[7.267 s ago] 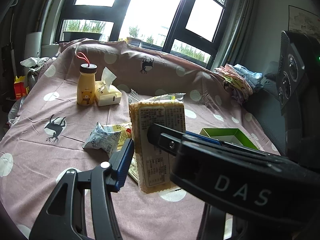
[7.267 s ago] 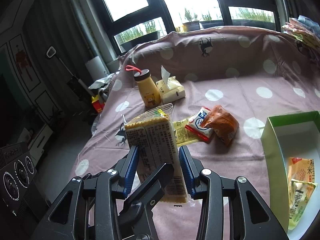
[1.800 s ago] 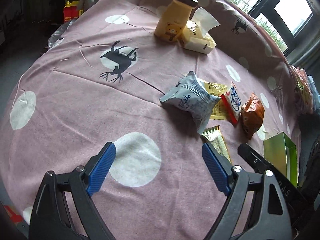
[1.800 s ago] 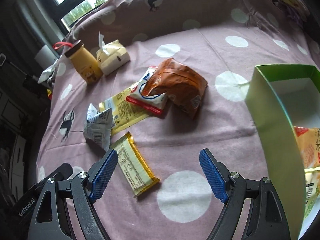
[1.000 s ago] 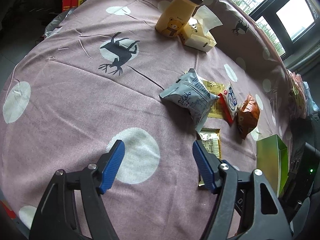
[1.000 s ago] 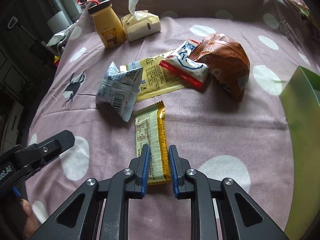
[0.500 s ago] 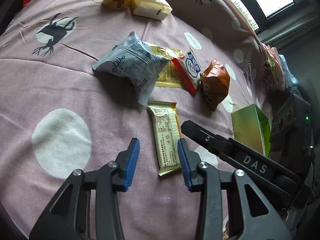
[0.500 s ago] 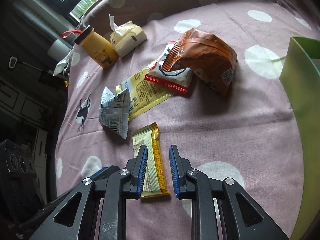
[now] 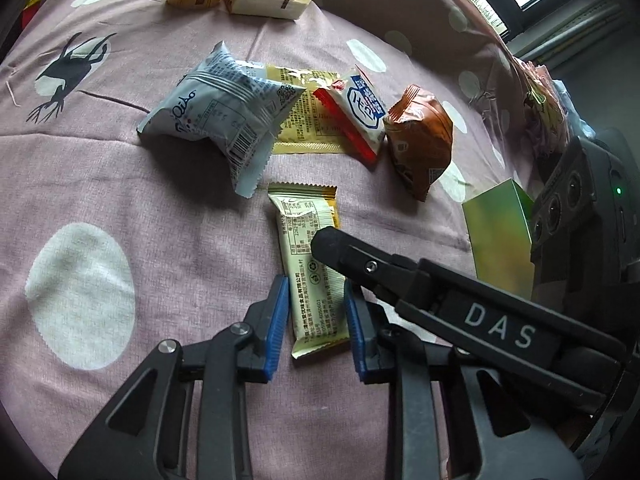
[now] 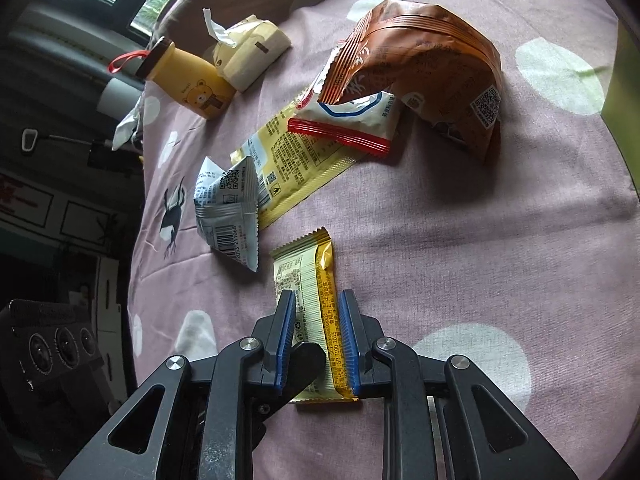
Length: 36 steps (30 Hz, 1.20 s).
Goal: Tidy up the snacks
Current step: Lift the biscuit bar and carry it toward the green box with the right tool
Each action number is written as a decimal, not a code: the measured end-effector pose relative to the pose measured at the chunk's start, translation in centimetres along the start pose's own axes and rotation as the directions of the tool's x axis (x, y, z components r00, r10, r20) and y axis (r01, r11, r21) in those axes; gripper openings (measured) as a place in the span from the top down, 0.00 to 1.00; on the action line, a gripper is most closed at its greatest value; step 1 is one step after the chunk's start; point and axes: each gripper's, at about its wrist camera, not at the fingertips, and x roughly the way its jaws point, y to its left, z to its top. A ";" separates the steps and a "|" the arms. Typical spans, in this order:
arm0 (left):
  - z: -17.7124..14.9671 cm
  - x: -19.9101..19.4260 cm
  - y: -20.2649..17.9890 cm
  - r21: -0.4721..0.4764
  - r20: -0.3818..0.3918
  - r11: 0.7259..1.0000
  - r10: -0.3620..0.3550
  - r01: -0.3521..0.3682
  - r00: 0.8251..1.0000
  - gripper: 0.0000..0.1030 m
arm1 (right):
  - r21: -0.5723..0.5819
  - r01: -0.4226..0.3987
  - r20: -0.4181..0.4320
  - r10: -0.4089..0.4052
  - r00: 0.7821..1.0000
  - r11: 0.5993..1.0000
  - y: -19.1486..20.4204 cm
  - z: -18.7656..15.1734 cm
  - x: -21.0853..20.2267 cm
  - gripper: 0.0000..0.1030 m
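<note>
Snacks lay scattered on a mauve cloth printed with pale dots and dark deer. A slim yellow bar lay flat near the front of the cloth, and both grippers had come to its near end. The left gripper straddled the bar, its jaws having just been closing, with the blue pads close beside the wrapper's long edges; whether they already pressed on it could not be told. The right gripper was nearly clenched, its blue pads flanking the same bar tightly at its lower half, apparently nipping the wrapper. In the left wrist view the right gripper's black finger crossed over the bar. Just beyond the bar sat a puffy grey-blue packet, overlapping a flat yellow sachet. A white packet with red edges lay on that sachet, and an orange-brown bag leaned against it. A green box stood off to the right, well apart from the bar. At the far edge stood a yellow bear bottle touching a cream tissue pack.
</note>
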 end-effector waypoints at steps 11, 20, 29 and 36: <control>-0.3 -3.0 -3.7 0.125 0.155 0.988 -0.114 0.095 0.981 0.75 | -0.048 0.026 0.214 -0.015 0.977 0.999 1.4 -0.9 -5.9 0.78; -0.4 -5.1 -8.4 0.253 0.253 0.958 -0.197 0.132 0.947 0.75 | -0.074 0.026 0.390 0.005 0.921 0.997 1.2 -1.4 -12.1 0.77; -0.6 -5.5 -11.9 0.342 0.260 0.927 -0.250 0.153 0.933 0.75 | -0.045 0.025 0.482 0.000 0.876 0.999 -0.3 -2.0 -16.0 0.77; -0.9 -4.7 -14.7 0.409 0.229 0.895 -0.287 0.176 0.930 0.75 | 0.001 0.038 0.530 -0.033 0.847 0.999 -2.1 -2.4 -18.4 0.77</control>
